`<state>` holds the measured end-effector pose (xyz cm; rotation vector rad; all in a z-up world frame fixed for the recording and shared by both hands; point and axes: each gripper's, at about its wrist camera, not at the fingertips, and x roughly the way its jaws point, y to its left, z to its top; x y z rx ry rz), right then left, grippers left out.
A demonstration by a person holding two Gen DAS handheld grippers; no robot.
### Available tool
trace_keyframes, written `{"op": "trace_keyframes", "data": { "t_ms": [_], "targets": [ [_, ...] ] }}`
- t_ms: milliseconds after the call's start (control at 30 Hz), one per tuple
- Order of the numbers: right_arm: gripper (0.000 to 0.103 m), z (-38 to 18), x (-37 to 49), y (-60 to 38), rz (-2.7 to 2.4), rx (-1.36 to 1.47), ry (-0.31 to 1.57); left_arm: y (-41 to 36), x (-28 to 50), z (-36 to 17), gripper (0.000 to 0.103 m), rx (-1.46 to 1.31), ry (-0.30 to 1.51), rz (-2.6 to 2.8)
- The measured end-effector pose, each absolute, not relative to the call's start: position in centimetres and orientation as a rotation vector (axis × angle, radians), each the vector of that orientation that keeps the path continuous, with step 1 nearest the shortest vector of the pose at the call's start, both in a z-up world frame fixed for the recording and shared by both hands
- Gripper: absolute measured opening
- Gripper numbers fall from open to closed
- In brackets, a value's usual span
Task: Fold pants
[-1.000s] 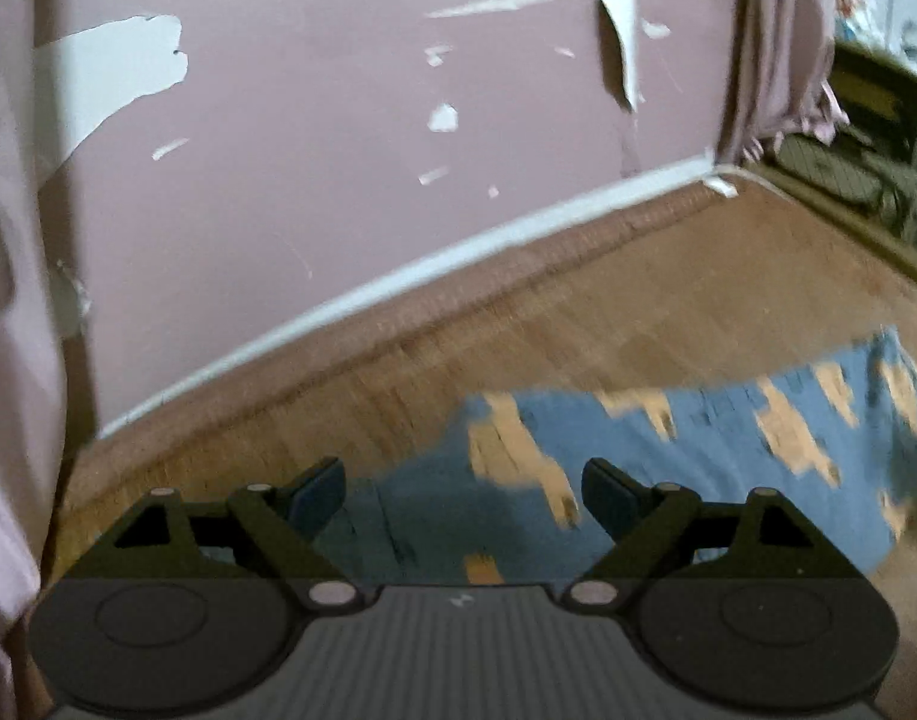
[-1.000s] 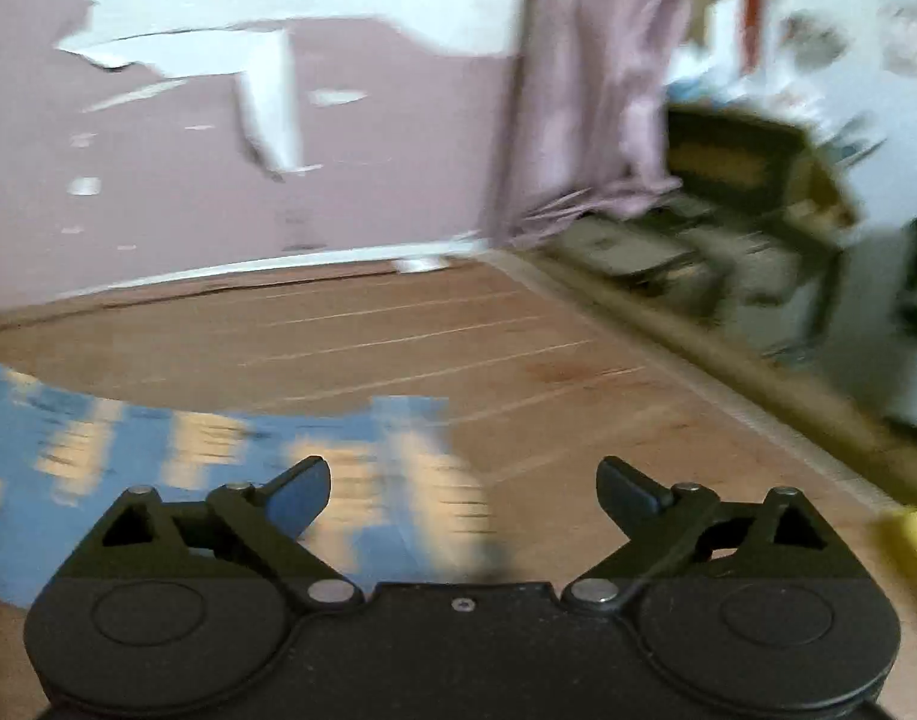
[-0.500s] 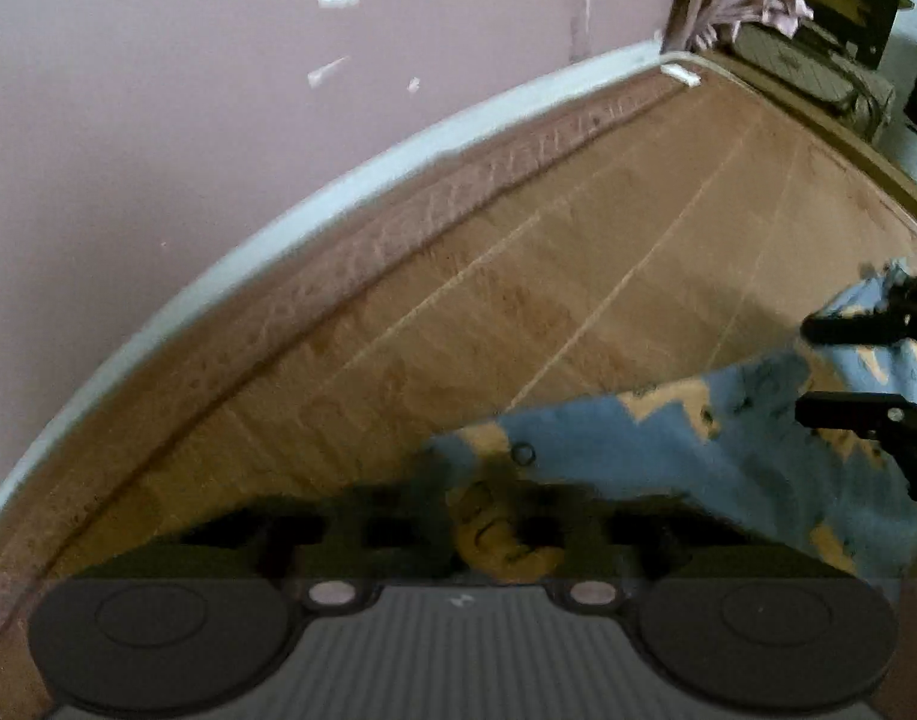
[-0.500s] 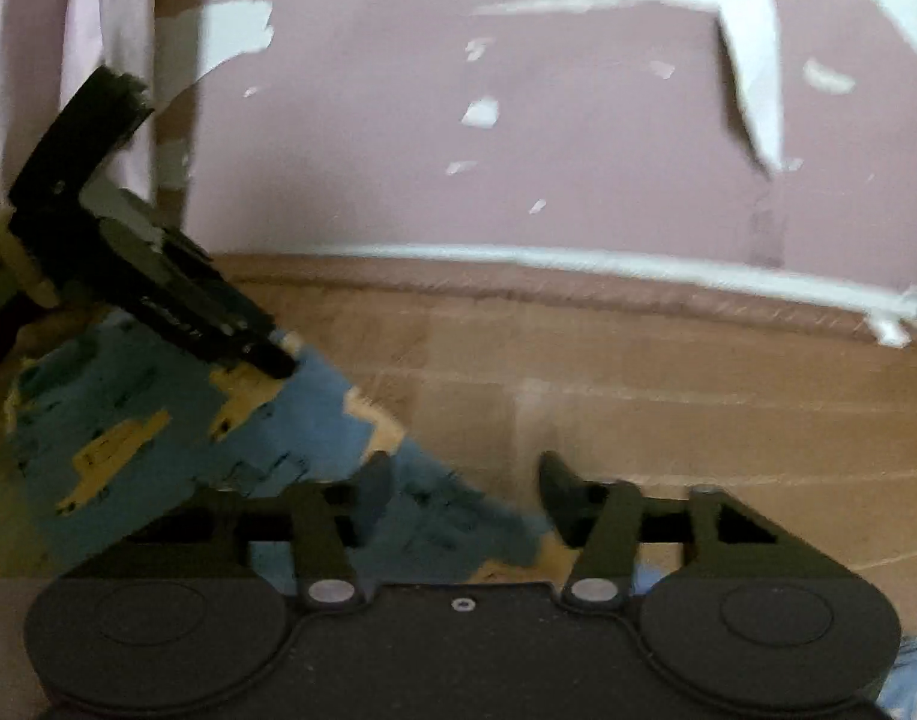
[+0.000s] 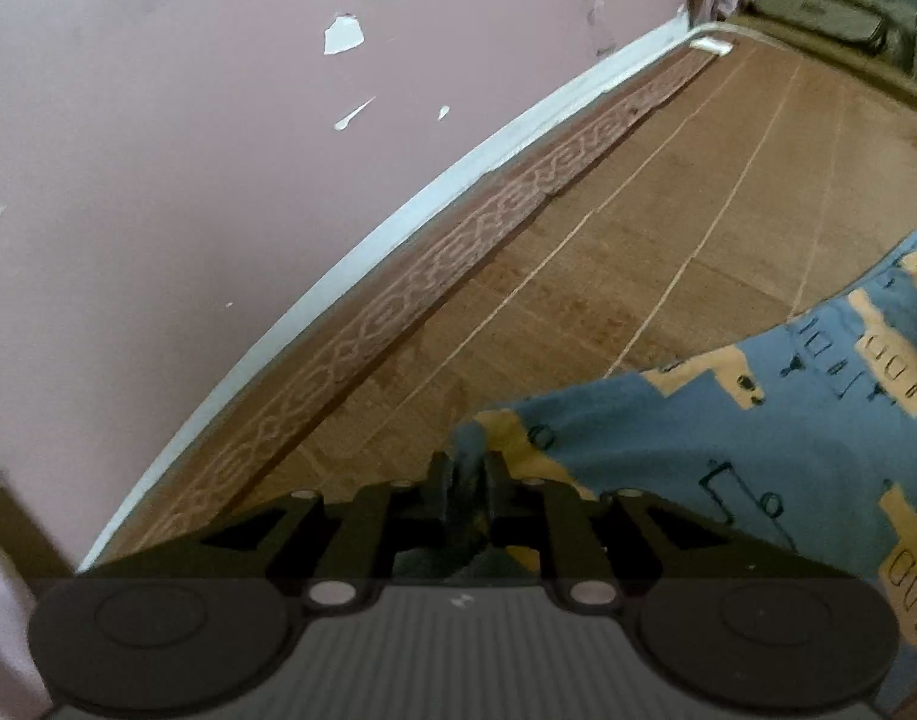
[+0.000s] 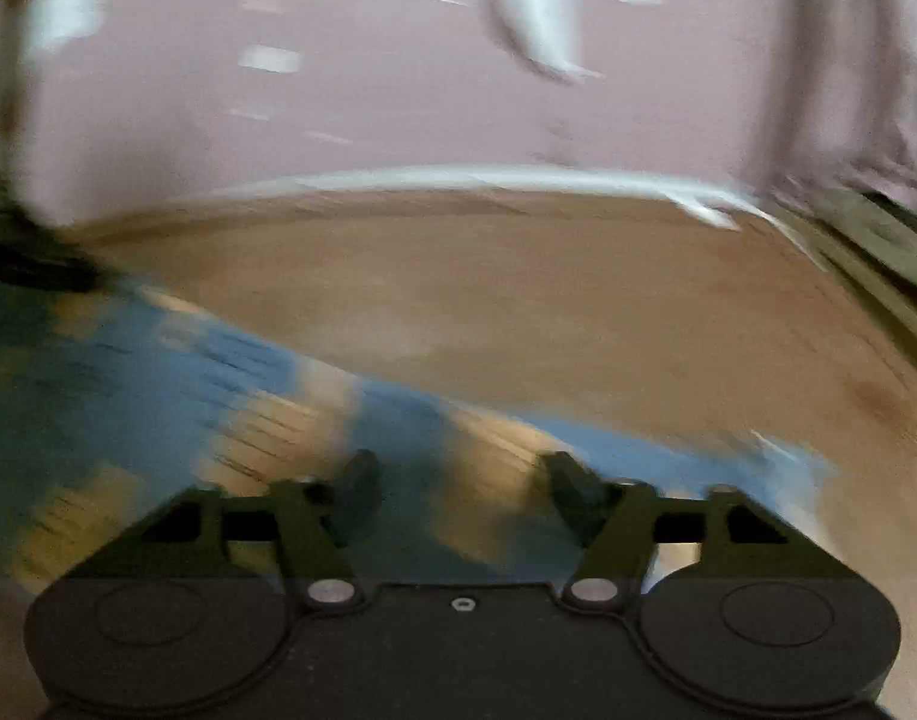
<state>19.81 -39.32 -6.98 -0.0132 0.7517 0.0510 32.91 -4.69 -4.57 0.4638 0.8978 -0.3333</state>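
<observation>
Left claw [image 5: 467, 480] pinches a corner of the limp, light blue-and-yellow printed cotton pants [image 5: 728, 420] at lower centre; right claw [image 6: 458, 480], just reopening, gapes over cloth, needing an edge hold.

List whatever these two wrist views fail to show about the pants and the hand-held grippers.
- Pants, left wrist view: cut off by the right and bottom edges, so their full shape is unknown.
- Pants corner inside the left hand-held gripper: hidden by the nearly closed fingers.
- Right wrist view: motion blur smears the print, and contact between the right hand-held gripper and cloth is unclear.
</observation>
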Motion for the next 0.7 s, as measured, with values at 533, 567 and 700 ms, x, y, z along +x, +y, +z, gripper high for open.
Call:
{"op": "trace_keyframes", "data": {
  "t_ms": [533,567,700],
  "targets": [
    [0.095,-7.3,9.7,-50.3,-0.202,0.235,0.689,-25.6,28.3,1.1,0.095,0.449,0.86,-0.711],
    [0.092,-7.5,10.0,-50.4,-0.198,0.224,0.695,-27.7,28.1,1.0,0.095,0.503,0.852,-0.752],
    [0.089,-7.2,10.2,-51.8,-0.155,0.262,0.661,-34.5,27.7,0.0,0.094,0.721,0.804,-0.859]
  ]
}}
